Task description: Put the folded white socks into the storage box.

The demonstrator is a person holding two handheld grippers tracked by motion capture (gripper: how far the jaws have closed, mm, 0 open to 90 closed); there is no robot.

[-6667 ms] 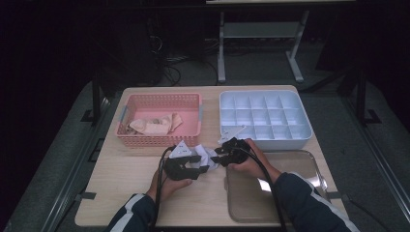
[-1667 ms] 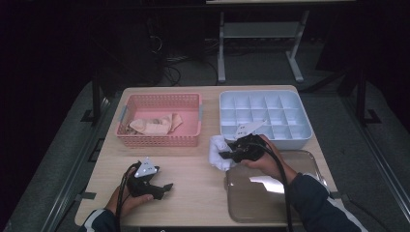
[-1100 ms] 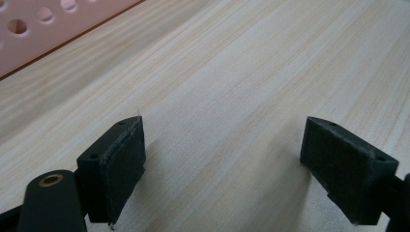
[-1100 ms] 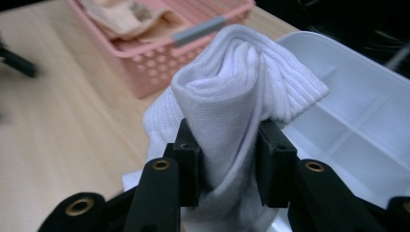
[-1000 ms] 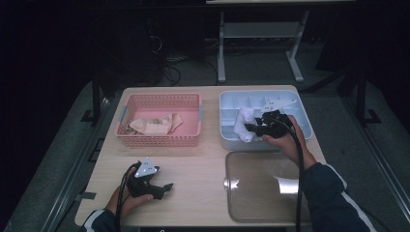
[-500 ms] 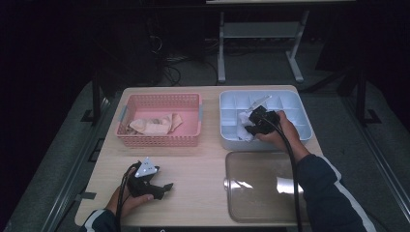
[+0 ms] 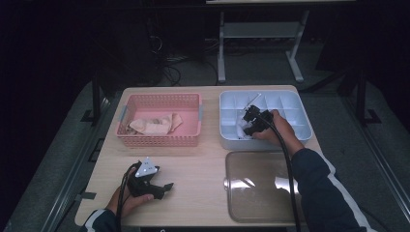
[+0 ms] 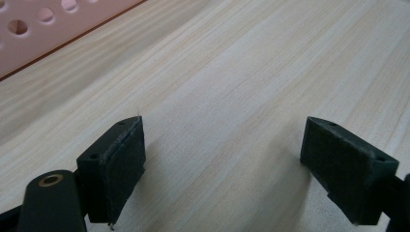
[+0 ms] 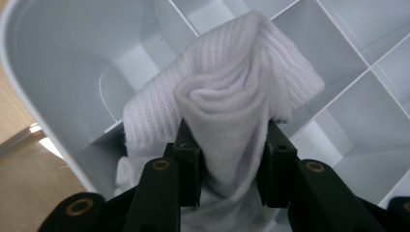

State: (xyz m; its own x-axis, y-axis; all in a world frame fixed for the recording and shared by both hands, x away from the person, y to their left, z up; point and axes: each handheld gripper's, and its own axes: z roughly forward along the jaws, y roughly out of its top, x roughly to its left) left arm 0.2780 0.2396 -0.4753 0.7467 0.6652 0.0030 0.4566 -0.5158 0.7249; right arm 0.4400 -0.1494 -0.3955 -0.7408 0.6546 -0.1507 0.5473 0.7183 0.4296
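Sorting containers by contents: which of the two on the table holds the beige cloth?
The pink basket at the left; the white divided tray on the right holds a white sock.

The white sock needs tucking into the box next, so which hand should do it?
Right. The right gripper already pinches the white sock over the divided box. The left gripper is open, far off by the pink basket.

Soft ribbed white knit sock (image 9: 232, 111) is bunching over a smooth glossy plastic tray (image 9: 63, 63); matt pale wood-grain table (image 8: 232, 67) is showing.
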